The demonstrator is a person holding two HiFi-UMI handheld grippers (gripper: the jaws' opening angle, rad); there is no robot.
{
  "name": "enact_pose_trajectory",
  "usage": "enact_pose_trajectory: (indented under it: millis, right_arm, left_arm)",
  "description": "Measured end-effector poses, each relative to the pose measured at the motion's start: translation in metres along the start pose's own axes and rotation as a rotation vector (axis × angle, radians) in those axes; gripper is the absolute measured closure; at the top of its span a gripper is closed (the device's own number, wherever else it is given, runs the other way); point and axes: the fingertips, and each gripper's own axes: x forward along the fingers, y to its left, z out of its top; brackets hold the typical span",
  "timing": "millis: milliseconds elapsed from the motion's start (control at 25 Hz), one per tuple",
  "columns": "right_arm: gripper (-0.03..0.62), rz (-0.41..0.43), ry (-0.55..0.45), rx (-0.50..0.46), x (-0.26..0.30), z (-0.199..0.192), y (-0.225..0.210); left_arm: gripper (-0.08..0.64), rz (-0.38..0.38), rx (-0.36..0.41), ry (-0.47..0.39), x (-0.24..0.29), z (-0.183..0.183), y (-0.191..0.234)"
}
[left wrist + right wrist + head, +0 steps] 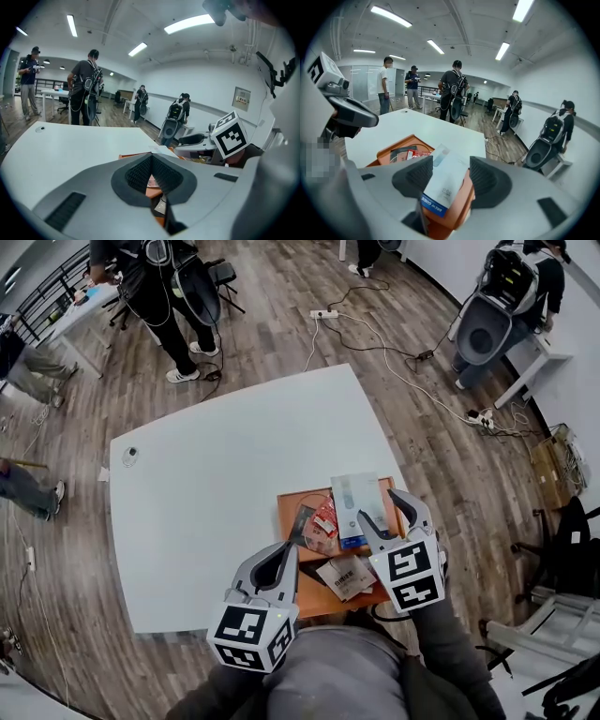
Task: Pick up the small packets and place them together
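Observation:
An orange tray (291, 510) sits at the white table's near edge and holds several small packets. Among them are a pale packet with a blue band (351, 507), a red one (324, 519) and a tan-white one (345, 576). My right gripper (377, 504) hangs over the tray's right side. In the right gripper view its jaws (450, 171) stand apart around the pale packet (445, 180), which lies flat on the tray (393, 152); orange shows beside the right pad. My left gripper (286, 547) is at the tray's left edge, its pads (152, 157) closed together on nothing.
The white table (225, 474) stretches away beyond the tray, with a small round object (129, 456) near its far left corner. Several people, desks and loose cables (375, 343) are spread over the wooden floor around it.

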Motion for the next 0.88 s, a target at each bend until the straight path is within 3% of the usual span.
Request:
enact_pose_trajectory:
  millis: [400, 880]
  right_arm:
    - [0.359, -0.021, 0.048, 0.022, -0.039, -0.039, 0.007]
    - [0.359, 0.263, 0.222, -0.023, -0.031, -0.104, 0.092]
  left_arm:
    - [0.563, -0.056, 0.018, 0.021, -0.005, -0.013, -0.025]
    - [0.563, -0.087, 0.022, 0.077, -0.009, -0.041, -0.033]
